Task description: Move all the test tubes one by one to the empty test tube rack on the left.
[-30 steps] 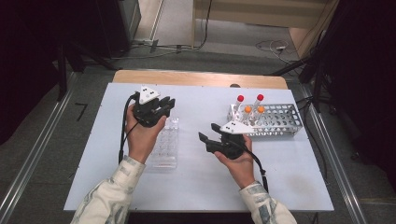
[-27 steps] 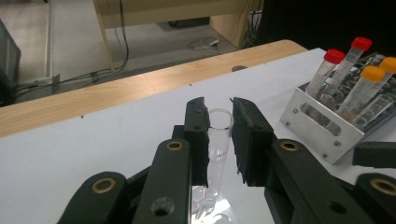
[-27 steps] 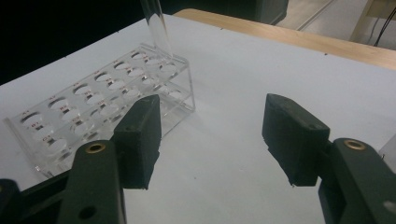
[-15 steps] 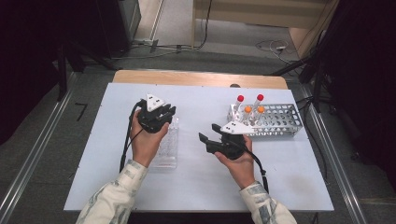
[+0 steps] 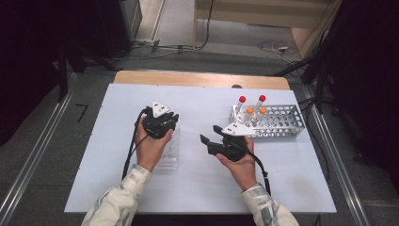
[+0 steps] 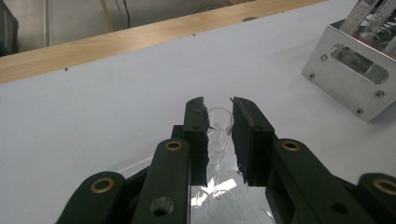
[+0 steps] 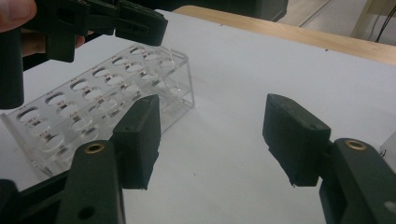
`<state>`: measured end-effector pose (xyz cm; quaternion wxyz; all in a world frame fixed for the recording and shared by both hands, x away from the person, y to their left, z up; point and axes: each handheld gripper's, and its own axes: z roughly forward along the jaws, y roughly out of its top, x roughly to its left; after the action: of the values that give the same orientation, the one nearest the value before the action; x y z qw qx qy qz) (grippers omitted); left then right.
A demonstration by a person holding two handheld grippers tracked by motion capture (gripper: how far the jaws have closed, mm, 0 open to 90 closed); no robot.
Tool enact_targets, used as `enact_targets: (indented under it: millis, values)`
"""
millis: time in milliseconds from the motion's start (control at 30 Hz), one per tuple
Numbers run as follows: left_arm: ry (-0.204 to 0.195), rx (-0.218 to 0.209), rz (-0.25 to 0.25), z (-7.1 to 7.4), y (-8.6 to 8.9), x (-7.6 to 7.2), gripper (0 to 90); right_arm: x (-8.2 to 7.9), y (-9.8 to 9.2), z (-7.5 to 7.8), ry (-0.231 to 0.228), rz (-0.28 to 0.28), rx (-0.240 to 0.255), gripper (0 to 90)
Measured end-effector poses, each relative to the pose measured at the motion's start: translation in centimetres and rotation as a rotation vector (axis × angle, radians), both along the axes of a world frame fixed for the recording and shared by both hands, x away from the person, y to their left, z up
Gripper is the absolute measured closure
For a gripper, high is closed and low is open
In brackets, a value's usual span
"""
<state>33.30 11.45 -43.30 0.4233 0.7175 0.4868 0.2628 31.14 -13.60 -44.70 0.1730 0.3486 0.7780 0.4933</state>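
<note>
A clear plastic tube rack [image 5: 170, 154] with bare holes lies on the white table [image 5: 197, 99]. My left gripper [image 5: 169, 118] hovers over its far end. In the left gripper view its jaws [image 6: 218, 105] stand nearly together, with a narrow slit through which a round clear rim of the rack [image 6: 220, 115] shows; nothing is held. My right gripper [image 5: 210, 134] is wide open at mid-table, right of the rack, pointing at it. The right gripper view has the rack [image 7: 93, 102] ahead of its spread jaws [image 7: 212, 121] and the left gripper [image 7: 140, 23] above it.
A metal tube rack [image 5: 282, 125] stands at the right rear, holding two red-capped tubes [image 5: 242, 99] and two orange-capped ones [image 5: 250, 109]. Its end wall [image 6: 345, 79] shows in the left gripper view. A wooden strip [image 5: 202, 79] edges the table's far side.
My left gripper has come toward me and slightly right, down over the clear rack's far end. The right gripper has stayed where it was.
</note>
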Motion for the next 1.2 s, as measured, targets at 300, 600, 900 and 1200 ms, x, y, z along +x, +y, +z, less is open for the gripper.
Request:
enact_targets:
  millis: [300, 600, 900, 1200]
  values:
    - [0.012, -0.135, -0.009, 0.9, 0.7, -0.5, 45.6, 0.0, -0.4, 0.2, -0.005, -0.007, 0.003, 35.3]
    - [0.018, -0.172, -0.046, 1.7, 1.2, -1.9, 22.6, -0.3, -2.6, 0.4, -0.009, -0.040, -0.003, 31.1]
    - [0.012, -0.192, -0.063, 1.4, 1.5, -3.2, 20.1, -0.7, -6.0, 0.8, -0.008, -0.091, 0.004, 23.0]
    - [0.028, -0.215, -0.070, 1.1, 1.8, -3.4, 19.9, -0.1, -8.1, 0.6, -0.012, -0.153, -0.001, 22.2]
